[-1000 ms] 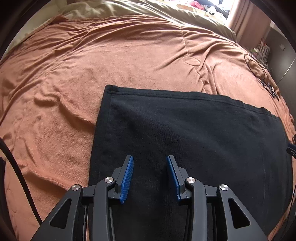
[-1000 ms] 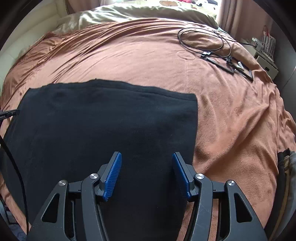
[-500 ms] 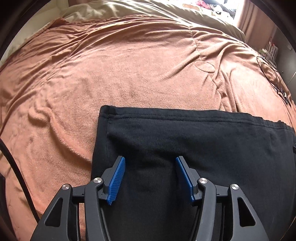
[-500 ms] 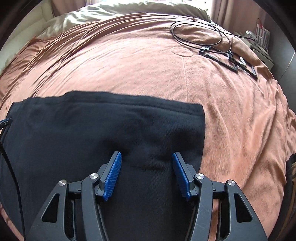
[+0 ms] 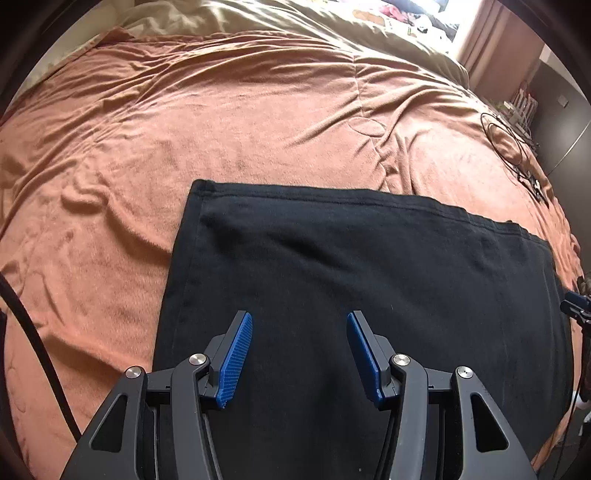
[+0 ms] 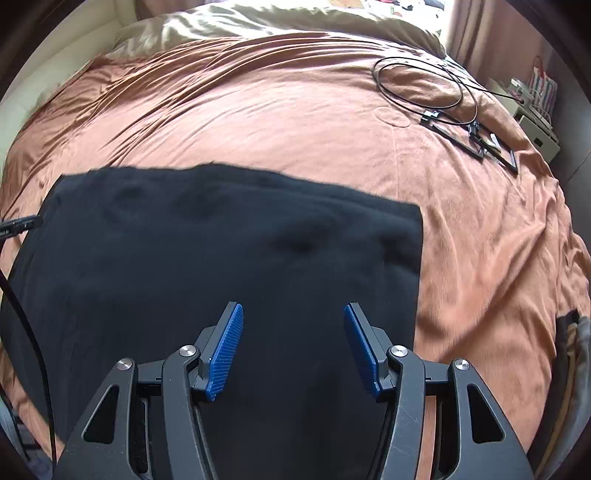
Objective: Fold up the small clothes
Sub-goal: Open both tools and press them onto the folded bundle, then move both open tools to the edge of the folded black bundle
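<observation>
You are holding the left gripper [image 5: 299,350] over the black cloth [image 5: 369,288], its blue pads [image 5: 234,360] spread wide apart with nothing between them but the fabric lying below. You are holding the right gripper [image 6: 293,347] the same way, blue pads [image 6: 225,352] standing well apart and pinching nothing, above the right part of the cloth [image 6: 221,258]. The cloth is lying flat as a broad dark rectangle on the orange blanket [image 5: 184,129] that is covering the bed, with its far edge running straight across both views. In the left view its far left corner is sitting ahead and to the left of your gripper, and a stitched hem is showing along the far edge and down the left side. In the right view its right edge is dropping straight down just beside your right finger, with bare blanket [image 6: 480,240] lying beyond it. A coiled black cable [image 6: 424,85] and some thin black frames [image 6: 476,144] are resting on the blanket far ahead to the right, well apart from the cloth. A pale sheet [image 6: 277,18] is bunching at the head of the bed. A black cord [image 5: 33,343] is crossing the left edge of the left view.
</observation>
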Motion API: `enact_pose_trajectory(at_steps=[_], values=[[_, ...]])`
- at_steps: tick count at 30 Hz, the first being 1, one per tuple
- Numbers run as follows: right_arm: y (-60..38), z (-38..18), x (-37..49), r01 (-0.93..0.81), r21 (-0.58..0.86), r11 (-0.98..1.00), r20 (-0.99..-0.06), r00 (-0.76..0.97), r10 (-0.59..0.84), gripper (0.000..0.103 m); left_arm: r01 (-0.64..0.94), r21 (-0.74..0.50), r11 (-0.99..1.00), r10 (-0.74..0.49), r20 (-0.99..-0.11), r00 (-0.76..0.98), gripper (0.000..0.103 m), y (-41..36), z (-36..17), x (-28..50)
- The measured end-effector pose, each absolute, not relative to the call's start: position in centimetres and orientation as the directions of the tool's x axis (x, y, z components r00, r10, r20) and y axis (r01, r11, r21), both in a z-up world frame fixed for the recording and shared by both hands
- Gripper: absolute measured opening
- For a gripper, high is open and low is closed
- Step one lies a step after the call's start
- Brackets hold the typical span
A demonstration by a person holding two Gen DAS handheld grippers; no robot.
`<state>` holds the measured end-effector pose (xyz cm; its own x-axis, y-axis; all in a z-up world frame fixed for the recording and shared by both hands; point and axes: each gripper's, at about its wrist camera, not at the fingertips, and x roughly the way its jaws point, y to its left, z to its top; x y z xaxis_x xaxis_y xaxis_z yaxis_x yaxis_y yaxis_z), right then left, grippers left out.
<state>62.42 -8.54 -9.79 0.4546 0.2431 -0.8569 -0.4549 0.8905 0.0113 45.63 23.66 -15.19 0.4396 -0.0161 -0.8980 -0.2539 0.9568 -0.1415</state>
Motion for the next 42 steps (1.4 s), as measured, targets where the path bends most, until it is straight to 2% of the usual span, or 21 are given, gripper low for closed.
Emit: enact_pose_trajectory(at_steps=[15,28,33,38,40,42], values=[[-10.8,-12.4,51.2,-0.436,0.055,0.898,-0.886,0.392,0.245,0.055,-0.183,-0.153,0.971,-0.062,-0.902,0.427,0.056,17.7,-16.1,35.3],[-15.8,-14.5,45.6,-0.350,0.016,0.937,-0.899,0.405,0.167,0.055,-0.280,-0.124,0.952,0.009,-0.903,0.430,0.056,20.1,-16.8,26.9],[-15.5,-13.0,43.4,-0.327,-0.010,0.945,-0.913,0.389,0.125,0.055,-0.318,-0.131,0.939,0.021,-0.901,0.434,0.056,21.7,-16.5,24.0],[-14.6,-10.2,41.3,-0.343,0.013,0.939,-0.891,0.422,0.167,0.055,-0.342,-0.141,0.929,0.025,-0.899,0.438,0.054,23.3,-15.7,22.2],[-13.7,-9.4,40.7,-0.355,-0.002,0.935,-0.884,0.437,0.165,0.055,-0.365,-0.127,0.922,0.049,-0.898,0.437,0.049,24.1,-15.5,21.8],[-12.4,-8.9,40.2,-0.380,-0.022,0.925,-0.878,0.450,0.164,0.055,-0.382,-0.166,0.909,0.022,-0.896,0.443,0.044,25.1,-15.6,21.3]])
